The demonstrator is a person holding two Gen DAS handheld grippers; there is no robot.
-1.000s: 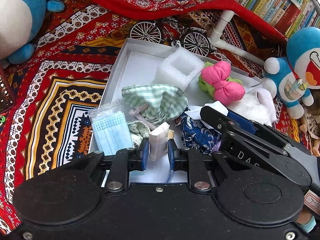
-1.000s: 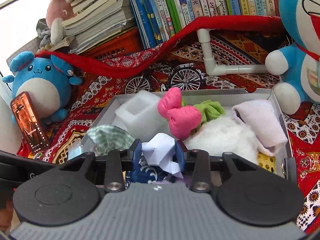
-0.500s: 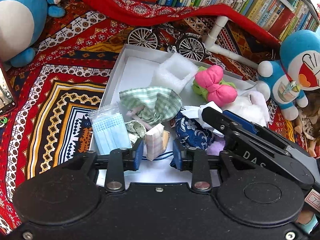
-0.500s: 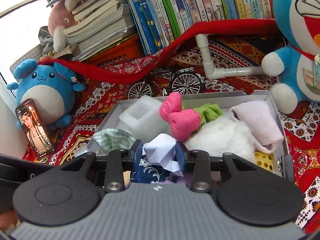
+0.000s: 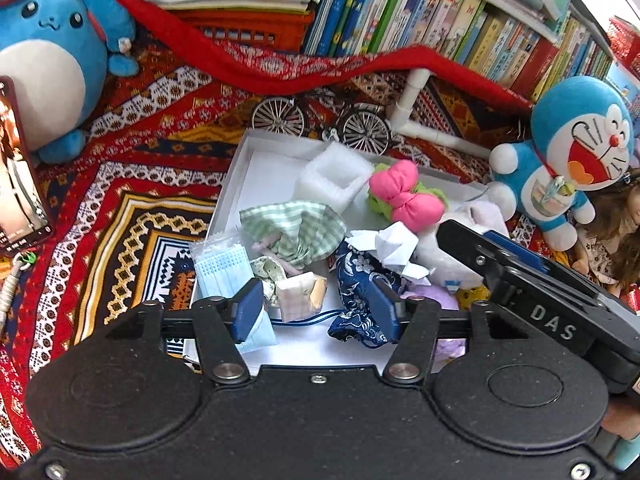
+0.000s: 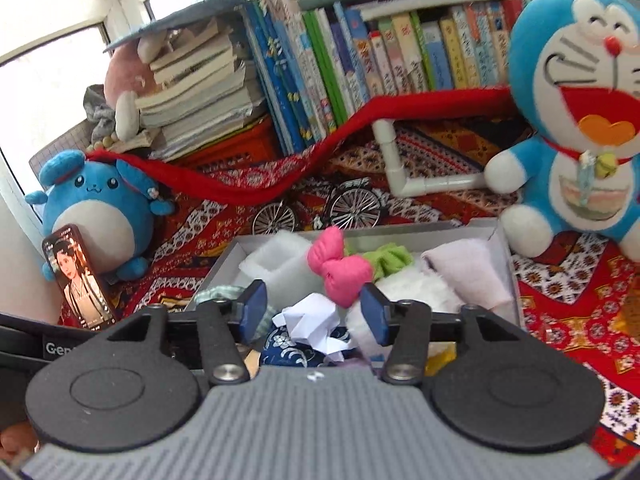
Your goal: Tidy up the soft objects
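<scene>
A white box [image 5: 240, 168] on the patterned cloth holds several soft items: a foam block [image 5: 332, 176], a pink bow [image 5: 404, 196], a green checked cloth [image 5: 296, 228], a mask pack [image 5: 224, 268] and a blue floral pouch [image 5: 356, 280]. My left gripper [image 5: 316, 304] hangs above the box's near end with its jaws opening. A small folded checked cloth [image 5: 300, 296] lies loose below and between them. My right gripper [image 6: 313, 310] is opening too, above a crumpled white paper wad [image 6: 312, 322] that rests on the blue pouch [image 6: 288, 344], untouched by the pads.
A round blue plush [image 5: 44, 52] and a phone [image 5: 16, 176] stand at the left. A blue cat plush [image 5: 568, 152] and a doll [image 5: 616, 232] sit at the right. A toy bicycle [image 5: 324, 120], a white pipe [image 5: 412, 112] and rows of books [image 5: 440, 20] lie behind the box.
Both grippers opened and rose. The left let go of the small folded cloth, the right of the white paper wad. Both things now lie in the box.
</scene>
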